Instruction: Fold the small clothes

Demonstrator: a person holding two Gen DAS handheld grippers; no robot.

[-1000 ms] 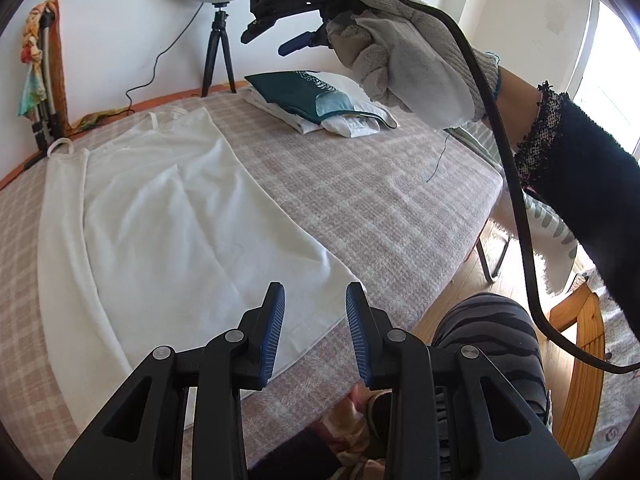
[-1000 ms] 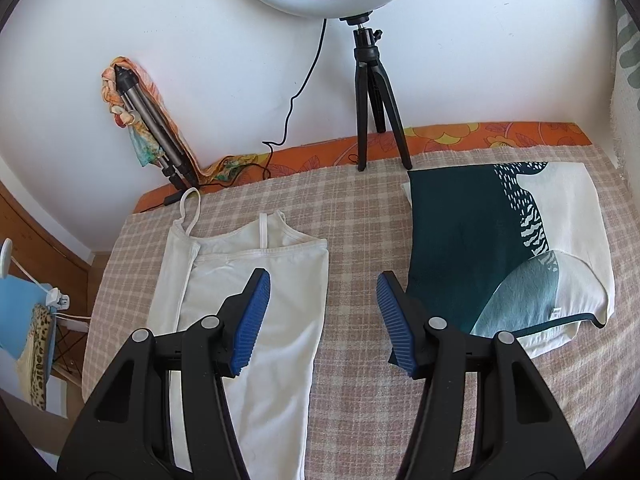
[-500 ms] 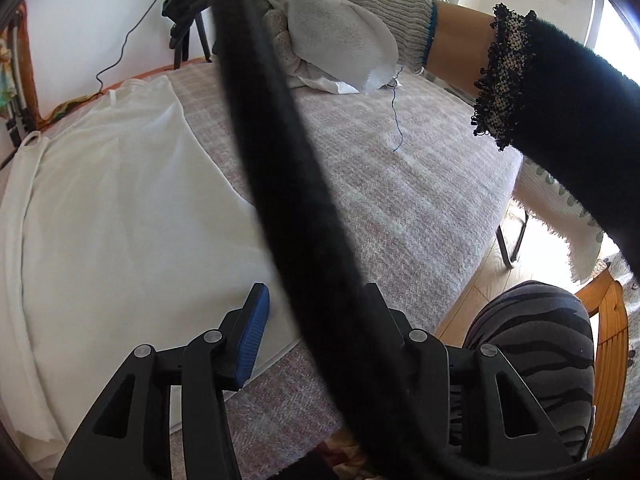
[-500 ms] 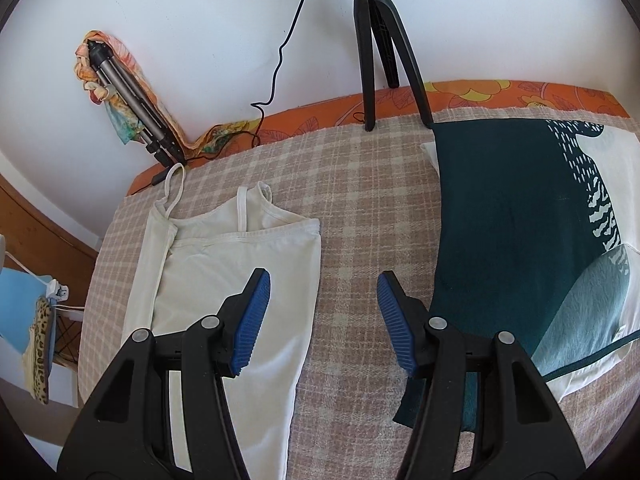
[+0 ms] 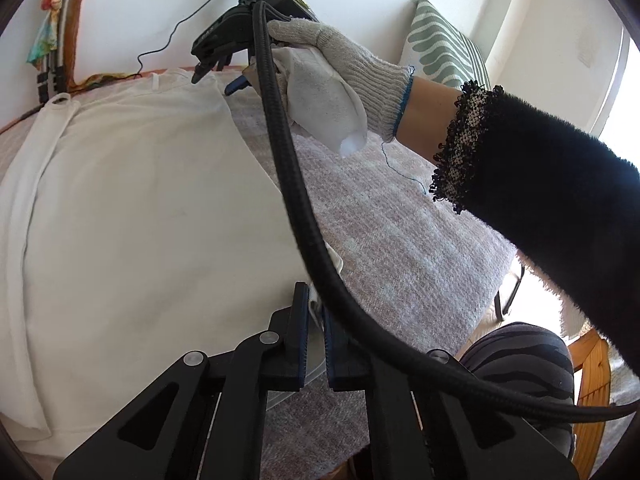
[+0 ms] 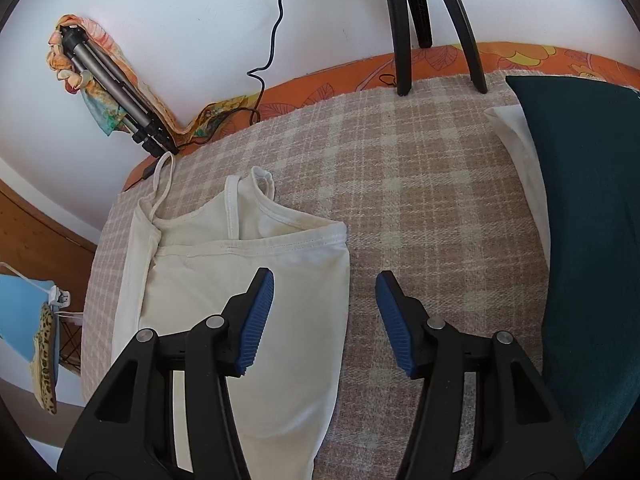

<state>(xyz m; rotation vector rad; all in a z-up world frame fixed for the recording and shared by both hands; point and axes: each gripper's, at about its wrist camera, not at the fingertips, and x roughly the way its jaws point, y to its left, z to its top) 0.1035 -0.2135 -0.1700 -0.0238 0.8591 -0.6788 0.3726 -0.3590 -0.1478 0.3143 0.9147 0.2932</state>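
Note:
A white strappy top (image 5: 132, 220) lies flat on the checked table cover (image 5: 400, 248). My left gripper (image 5: 316, 312) is shut on the near right hem corner of the white top. In the right wrist view the top's upper end with thin straps (image 6: 224, 240) lies under my right gripper (image 6: 324, 304), which is open and empty above the top's upper right corner. In the left wrist view the right gripper (image 5: 216, 64) hovers over that far corner, held by a gloved hand (image 5: 340, 80).
A folded dark teal and white garment (image 6: 580, 216) lies at the right on the cover. A ring light tripod (image 6: 432, 24) stands at the back edge. A folded tripod wrapped in a scarf (image 6: 108, 84) leans on the wall. A black cable (image 5: 304, 216) crosses the left wrist view.
My left gripper has closed on the top's hem corner; it was open a second ago. My right gripper has moved forward and down toward the top's upper right corner.

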